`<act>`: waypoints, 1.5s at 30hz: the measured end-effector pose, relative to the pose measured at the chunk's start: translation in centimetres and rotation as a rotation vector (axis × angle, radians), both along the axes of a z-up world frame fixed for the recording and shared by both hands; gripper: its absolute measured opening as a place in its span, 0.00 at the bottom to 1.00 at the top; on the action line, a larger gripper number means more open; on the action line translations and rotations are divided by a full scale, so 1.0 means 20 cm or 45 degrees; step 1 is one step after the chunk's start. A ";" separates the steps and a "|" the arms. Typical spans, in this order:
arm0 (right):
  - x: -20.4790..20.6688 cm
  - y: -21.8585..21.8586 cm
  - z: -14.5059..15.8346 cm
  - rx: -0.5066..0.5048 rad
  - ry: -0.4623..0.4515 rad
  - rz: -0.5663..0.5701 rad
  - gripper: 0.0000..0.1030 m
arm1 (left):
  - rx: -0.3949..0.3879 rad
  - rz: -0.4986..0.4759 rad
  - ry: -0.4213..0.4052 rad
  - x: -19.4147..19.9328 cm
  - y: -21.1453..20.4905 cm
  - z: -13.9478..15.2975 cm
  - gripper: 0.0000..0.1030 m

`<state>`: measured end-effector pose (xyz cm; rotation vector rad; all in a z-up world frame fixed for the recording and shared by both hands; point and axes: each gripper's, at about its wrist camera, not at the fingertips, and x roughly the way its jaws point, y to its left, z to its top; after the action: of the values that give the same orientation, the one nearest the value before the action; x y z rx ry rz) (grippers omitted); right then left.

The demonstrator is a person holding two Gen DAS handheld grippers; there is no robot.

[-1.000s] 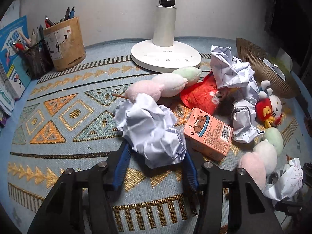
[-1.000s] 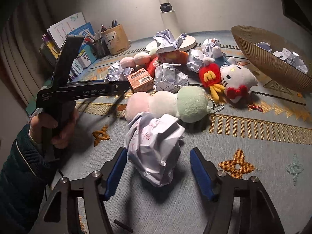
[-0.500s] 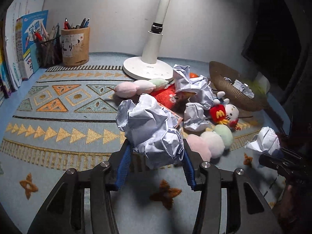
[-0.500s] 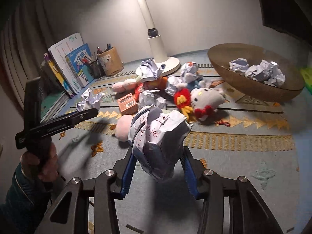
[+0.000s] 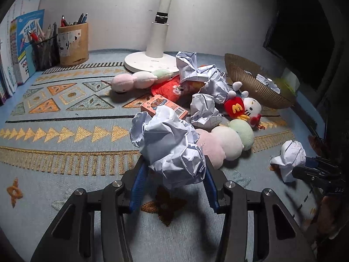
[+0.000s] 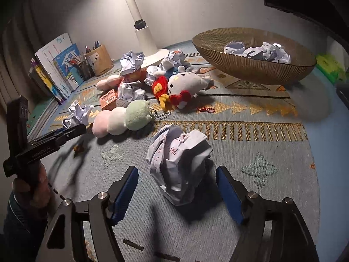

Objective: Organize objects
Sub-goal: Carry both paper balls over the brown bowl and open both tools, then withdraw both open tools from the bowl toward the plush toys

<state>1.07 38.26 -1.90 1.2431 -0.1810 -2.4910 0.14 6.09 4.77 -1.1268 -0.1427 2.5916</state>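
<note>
Patterned blue-and-gold cloth covers the table (image 5: pixel 65 157), lit by a white lamp (image 5: pixel 152 59) standing at the far edge. At the far right corner sits a ribbed brown bowl (image 6: pixel 250 65) that already holds several crumpled papers.

The left gripper (image 5: pixel 174 187) has its jaws clenched on a crumpled paper ball (image 5: pixel 170 148), lifted clear of the cloth. The right gripper (image 6: pixel 177 190) has its jaws released and spread wide; the written-on paper wad (image 6: pixel 178 166) sits between them, touching neither pad, and appears to rest on the cloth.

By my reading, the paper goes to the bowl. From the right gripper the bowl lies ahead and to the right, nearer than it is to the left one. The wad's long axis runs roughly upright, so closing straight in should catch it. Plush toys (image 6: pixel 122 120) and 1 small orange box (image 6: pixel 108 99) lie mid-table, left of that path.
</note>
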 end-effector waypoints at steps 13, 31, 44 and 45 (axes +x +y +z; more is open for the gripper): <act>-0.03 0.07 0.07 -0.179 0.016 -0.049 0.46 | -0.004 0.006 0.052 0.01 0.08 0.11 0.44; -0.50 0.57 0.66 -0.125 0.303 -0.505 0.46 | -0.002 -0.261 0.164 -0.66 1.01 0.59 0.44; -0.62 0.64 0.50 -0.106 0.178 -0.532 0.65 | 0.117 -0.278 0.015 -0.79 1.11 0.43 0.66; -0.60 0.64 0.50 -0.106 0.180 -0.534 0.65 | 0.111 -0.285 0.025 -0.76 1.10 0.43 0.66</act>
<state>-11.02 51.04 8.14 1.0787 -0.5540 -2.8759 -15.12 28.01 13.45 -1.0238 -0.1160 2.3748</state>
